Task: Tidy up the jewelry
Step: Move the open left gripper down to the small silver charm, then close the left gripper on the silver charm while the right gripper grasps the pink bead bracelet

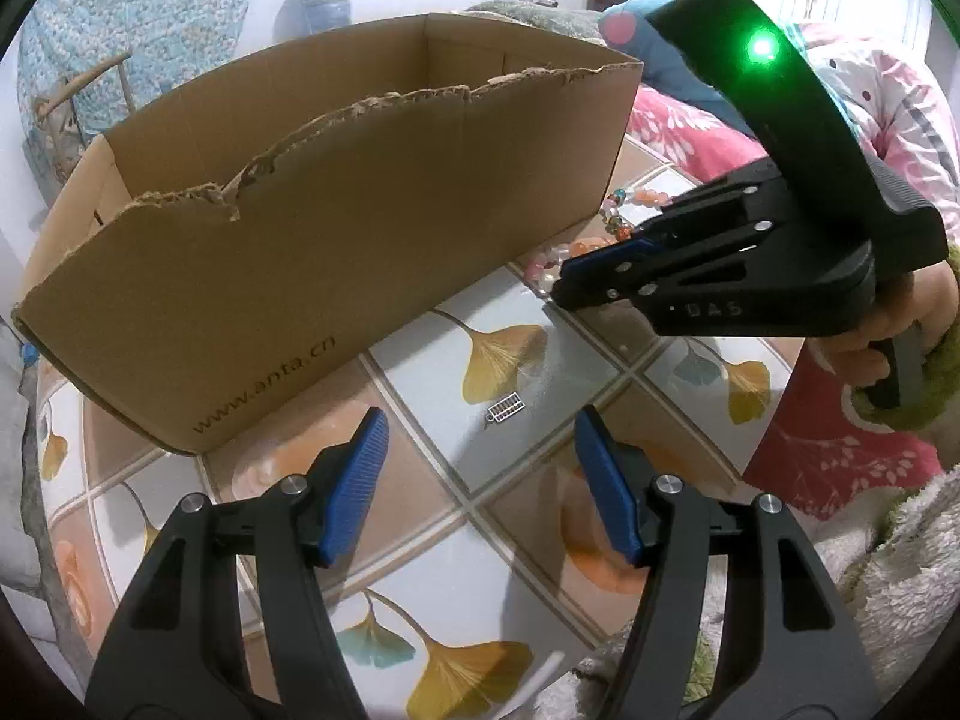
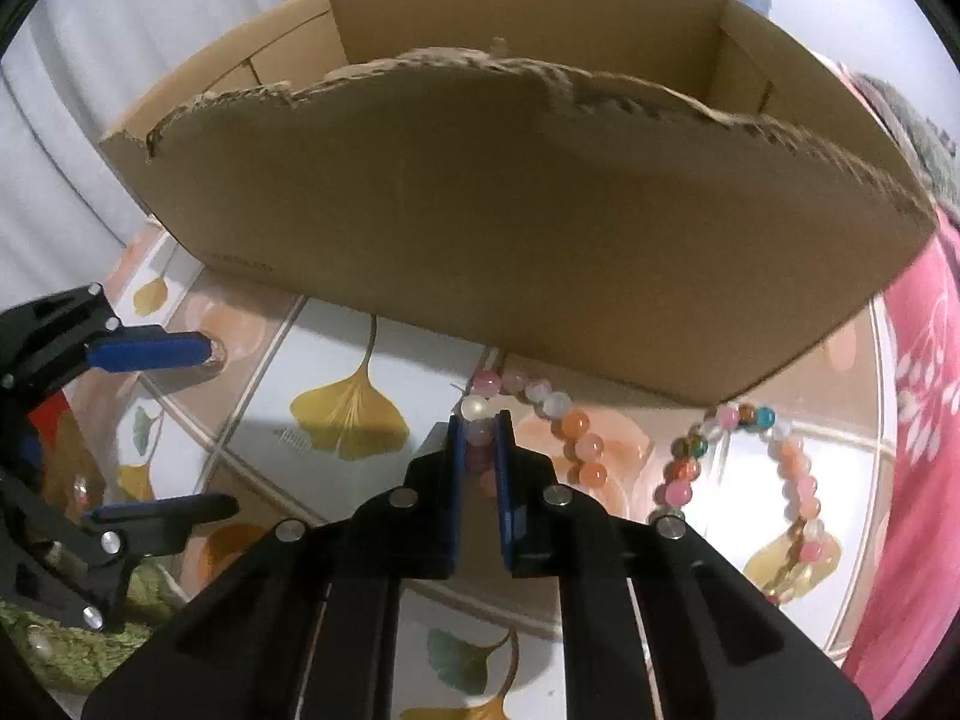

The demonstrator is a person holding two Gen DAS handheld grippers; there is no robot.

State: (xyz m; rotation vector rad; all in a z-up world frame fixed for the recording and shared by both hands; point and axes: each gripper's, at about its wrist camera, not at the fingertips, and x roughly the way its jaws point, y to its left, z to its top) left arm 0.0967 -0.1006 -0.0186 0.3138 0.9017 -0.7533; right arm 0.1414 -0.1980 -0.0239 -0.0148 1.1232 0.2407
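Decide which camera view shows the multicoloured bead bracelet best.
The right wrist view: the multicoloured bracelet lies as a nearly whole ring beside the cardboard box. In the left wrist view only a few beads peek out behind the right gripper.

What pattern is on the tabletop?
Square tiles with yellow and teal ginkgo leaves on the tabletop; clearest in the left wrist view.

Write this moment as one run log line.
right gripper: shut on pink bracelet | left gripper: open, empty | second bracelet: on table | box: behind
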